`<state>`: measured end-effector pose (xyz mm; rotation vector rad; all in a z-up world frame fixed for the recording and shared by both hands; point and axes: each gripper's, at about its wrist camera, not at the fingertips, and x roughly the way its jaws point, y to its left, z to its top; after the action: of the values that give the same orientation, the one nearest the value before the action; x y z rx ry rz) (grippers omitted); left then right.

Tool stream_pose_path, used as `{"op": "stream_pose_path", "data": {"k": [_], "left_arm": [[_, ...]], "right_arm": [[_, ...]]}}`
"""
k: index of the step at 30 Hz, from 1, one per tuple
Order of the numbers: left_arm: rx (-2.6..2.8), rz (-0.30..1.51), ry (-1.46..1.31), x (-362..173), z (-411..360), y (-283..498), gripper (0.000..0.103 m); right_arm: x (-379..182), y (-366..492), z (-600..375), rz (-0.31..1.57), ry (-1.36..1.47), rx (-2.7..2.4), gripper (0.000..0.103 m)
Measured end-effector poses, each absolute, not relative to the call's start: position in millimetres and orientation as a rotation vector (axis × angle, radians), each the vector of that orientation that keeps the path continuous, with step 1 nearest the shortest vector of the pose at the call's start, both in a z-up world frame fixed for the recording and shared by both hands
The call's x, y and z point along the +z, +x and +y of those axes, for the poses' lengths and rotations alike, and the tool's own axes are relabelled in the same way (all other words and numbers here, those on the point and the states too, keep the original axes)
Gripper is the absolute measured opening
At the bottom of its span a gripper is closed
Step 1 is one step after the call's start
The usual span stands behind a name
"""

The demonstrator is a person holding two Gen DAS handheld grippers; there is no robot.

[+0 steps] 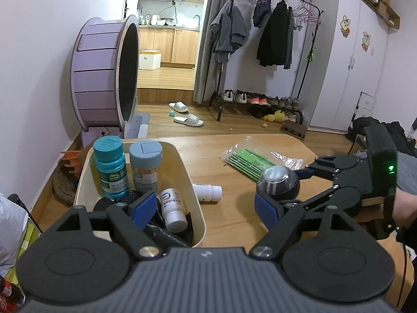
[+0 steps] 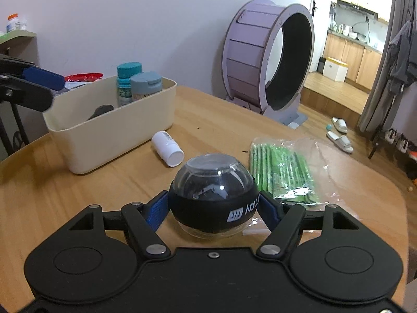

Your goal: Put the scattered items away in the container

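A cream container (image 1: 182, 161) (image 2: 117, 130) stands on the wooden table with a teal bottle (image 1: 110, 167), a grey-capped jar (image 1: 146, 167), a white bottle (image 1: 173, 208) and dark items inside. My left gripper (image 1: 206, 207) is open, its left pad over the container's near corner. My right gripper (image 2: 212, 208) (image 1: 286, 185) is shut on a black ball with a clear dome (image 2: 211, 182) (image 1: 277, 182), low over the table. Another white bottle (image 2: 168, 148) (image 1: 208, 193) lies beside the container. A packet of green sticks (image 2: 281, 172) (image 1: 250, 161) lies behind the ball.
A purple wheel (image 1: 104, 78) stands on the floor past the table's far left. A clothes rack (image 1: 273, 39), shoes and slippers (image 1: 187, 120) lie beyond. The table's rounded far edge (image 1: 299, 140) is close behind the packet. A red packet (image 2: 83, 77) sits behind the container.
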<state>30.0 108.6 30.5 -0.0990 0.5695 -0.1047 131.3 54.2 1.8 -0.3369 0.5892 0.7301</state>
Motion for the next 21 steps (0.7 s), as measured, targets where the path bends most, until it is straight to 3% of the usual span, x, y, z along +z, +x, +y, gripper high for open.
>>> {"op": "stream_pose_path", "data": {"k": [21], "left_arm": [[-0.203, 0.585, -0.081, 27.5, 100.9, 28.6, 0.081]], "right_arm": [[9.2, 120.9, 63.5, 0.624, -0.408, 0.76, 0.071]]}}
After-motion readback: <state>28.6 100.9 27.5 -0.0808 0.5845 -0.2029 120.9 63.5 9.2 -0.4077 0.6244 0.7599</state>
